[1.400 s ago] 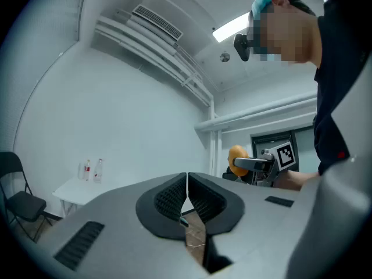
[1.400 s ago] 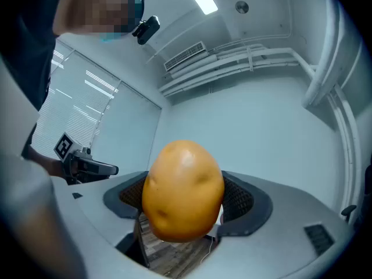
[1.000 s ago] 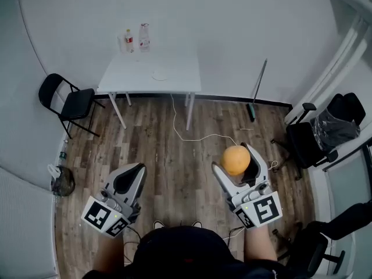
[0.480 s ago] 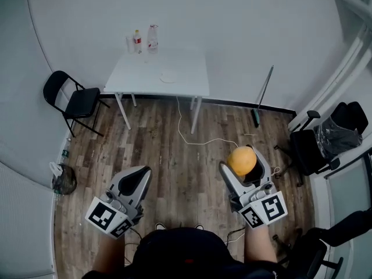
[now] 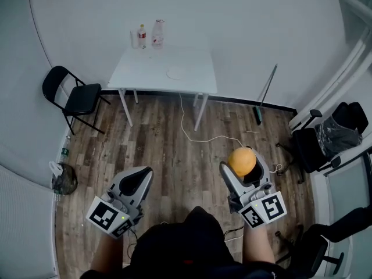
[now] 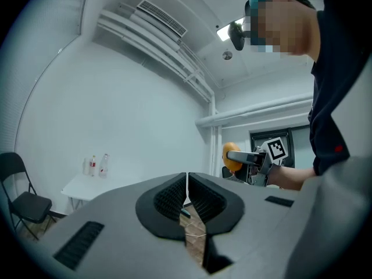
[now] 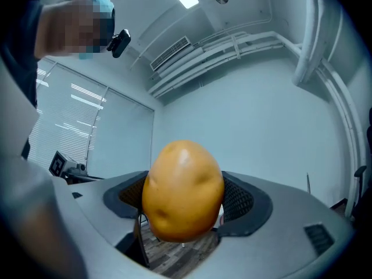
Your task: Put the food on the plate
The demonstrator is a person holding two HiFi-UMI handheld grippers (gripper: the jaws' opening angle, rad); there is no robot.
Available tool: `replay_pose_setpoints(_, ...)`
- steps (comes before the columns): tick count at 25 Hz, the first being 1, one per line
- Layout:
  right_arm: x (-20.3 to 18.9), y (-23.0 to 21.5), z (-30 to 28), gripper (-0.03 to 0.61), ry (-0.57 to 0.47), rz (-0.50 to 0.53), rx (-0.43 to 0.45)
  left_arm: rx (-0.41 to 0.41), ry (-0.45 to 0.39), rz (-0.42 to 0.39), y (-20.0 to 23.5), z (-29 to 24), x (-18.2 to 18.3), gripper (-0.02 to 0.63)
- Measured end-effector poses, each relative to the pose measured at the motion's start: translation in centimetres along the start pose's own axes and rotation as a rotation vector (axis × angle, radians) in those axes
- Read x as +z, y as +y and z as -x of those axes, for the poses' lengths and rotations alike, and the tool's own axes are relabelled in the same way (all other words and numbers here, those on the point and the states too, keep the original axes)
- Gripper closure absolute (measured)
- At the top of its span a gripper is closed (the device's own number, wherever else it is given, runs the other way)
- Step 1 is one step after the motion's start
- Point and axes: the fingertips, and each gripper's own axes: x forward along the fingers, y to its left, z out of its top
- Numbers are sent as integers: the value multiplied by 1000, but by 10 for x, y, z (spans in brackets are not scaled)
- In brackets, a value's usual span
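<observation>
My right gripper point(image 5: 242, 168) is shut on a yellow-orange potato point(image 5: 241, 160), held over the wooden floor at the lower right of the head view. That potato point(image 7: 182, 189) fills the middle of the right gripper view, clamped between the two dark pads. The left gripper point(image 5: 137, 182) hangs at the lower left with its jaws closed together and nothing between them point(image 6: 186, 197). A white plate point(image 5: 174, 72) lies on the white table point(image 5: 197, 80) far ahead, against the wall.
Two bottles point(image 5: 149, 35) stand at the table's back left corner. A black folding chair point(image 5: 75, 97) is left of the table. A white cable point(image 5: 195, 133) trails over the floor. Black office chairs point(image 5: 325, 137) stand at the right, a broom point(image 5: 264, 95) leans on the wall.
The view has shifted a little, so the table and chair sit slightly lower and nearer in the frame. Both grippers keep their pose, the right one still holding the potato.
</observation>
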Motion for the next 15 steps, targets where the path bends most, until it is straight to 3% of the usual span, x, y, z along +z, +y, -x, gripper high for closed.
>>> replay_pose_setpoints(8, -20, -9, -57, 196, 26, -36, 34, 40, 4, 25, 48, -13, -5, 583)
replay_pose_setpoints(15, -39, -45, -139, 195, 43, -49, 108, 96, 50, 10, 108, -61, -10, 583)
